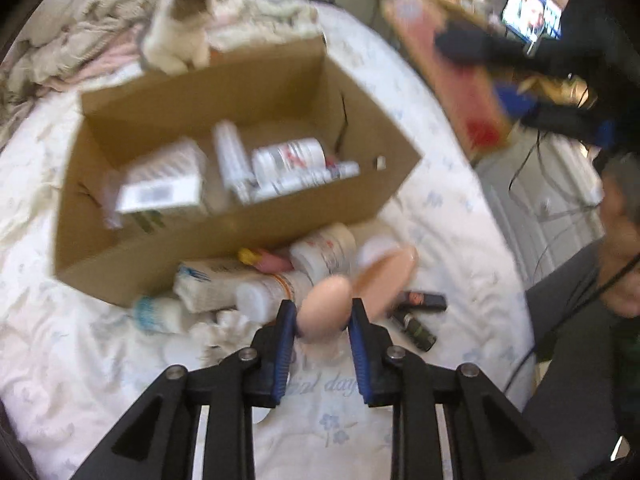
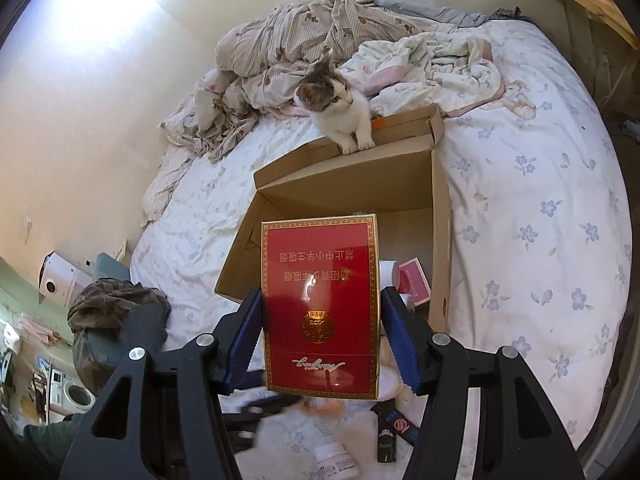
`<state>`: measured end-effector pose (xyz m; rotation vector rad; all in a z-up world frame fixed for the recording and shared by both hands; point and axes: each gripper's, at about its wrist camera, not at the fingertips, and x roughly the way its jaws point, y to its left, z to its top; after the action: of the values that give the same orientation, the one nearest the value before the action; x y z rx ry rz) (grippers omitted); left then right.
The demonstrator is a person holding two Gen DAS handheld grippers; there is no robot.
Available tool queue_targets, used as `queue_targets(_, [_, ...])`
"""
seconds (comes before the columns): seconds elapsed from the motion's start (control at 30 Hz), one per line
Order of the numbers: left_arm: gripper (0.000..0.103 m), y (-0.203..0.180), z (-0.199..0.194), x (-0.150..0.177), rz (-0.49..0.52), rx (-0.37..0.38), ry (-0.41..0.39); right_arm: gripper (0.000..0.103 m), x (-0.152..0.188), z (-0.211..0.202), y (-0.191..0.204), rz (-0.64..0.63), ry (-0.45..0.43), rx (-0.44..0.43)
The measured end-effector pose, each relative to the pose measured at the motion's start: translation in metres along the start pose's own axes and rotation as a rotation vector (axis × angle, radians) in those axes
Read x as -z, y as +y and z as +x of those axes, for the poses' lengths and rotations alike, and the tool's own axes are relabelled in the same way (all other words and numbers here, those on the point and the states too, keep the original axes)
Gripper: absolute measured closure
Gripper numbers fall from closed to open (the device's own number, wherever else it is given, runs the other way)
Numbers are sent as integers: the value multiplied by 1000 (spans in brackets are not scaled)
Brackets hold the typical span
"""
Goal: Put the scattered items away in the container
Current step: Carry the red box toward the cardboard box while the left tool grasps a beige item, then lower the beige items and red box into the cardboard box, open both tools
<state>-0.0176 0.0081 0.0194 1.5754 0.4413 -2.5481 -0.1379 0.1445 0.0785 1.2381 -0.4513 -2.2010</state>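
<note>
While your right tongs [image 2: 322, 344] are clamped on the red carton [image 2: 320, 308] by its two long side walls, hold it there: it looks like light, stiff card that should keep its shape under a modest squeeze, though glossy enough to slide. It hangs over the near edge of the cardboard box [image 2: 440, 216], which sits on the bed [image 2: 540, 200]. Your left tongs [image 1: 322, 322] pinch a smooth peach-coloured bottle [image 1: 324, 308] low above the bed, just beside the box's near wall; the view is blurred, so how firmly they bite is hard to judge. Rounded plastic like that is likely slippery, so grip across its widest part. More bottles [image 1: 324, 252] and two dark lighters [image 1: 420, 312] lie scattered on the bed. Mind the kitten [image 2: 340, 112] perched on the box's far flap.
</note>
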Motion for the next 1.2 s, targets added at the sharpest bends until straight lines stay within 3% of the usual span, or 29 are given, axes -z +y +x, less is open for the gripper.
queue_targets(0.13, [78, 16, -41, -21, -18, 14, -106, 40, -4, -6, 1, -5, -34, -1])
queue_targets(0.3, [79, 23, -82, -49, -11, -22, -207, 40, -14, -13, -6, 19, -88, 12])
queue_targets(0.5, [79, 46, -97, -85, -7, -80, -252, 40, -27, -9, -4, -5, -104, 37])
queue_targets(0.7, [80, 78, -75, -110, -47, -117, -227, 40, -40, 23, -3, -41, -48, 80])
queue_targets(0.97, [80, 102, -30, -125, -127, -63, -156, 40, -52, 68, -6, -98, 34, 190])
queue_targets(1.07, [81, 105, -14, -127, -126, -84, -123, 40, -48, 84, -10, -105, 90, 216])
queue_targets(1.17, [93, 116, 0, -130, -148, -88, -101, 40, -48, 92, -11, -114, 116, 212])
queue_targets(1.2, [93, 121, 4, -131, -160, -85, -93, 40, -48, 93, -10, -116, 118, 212])
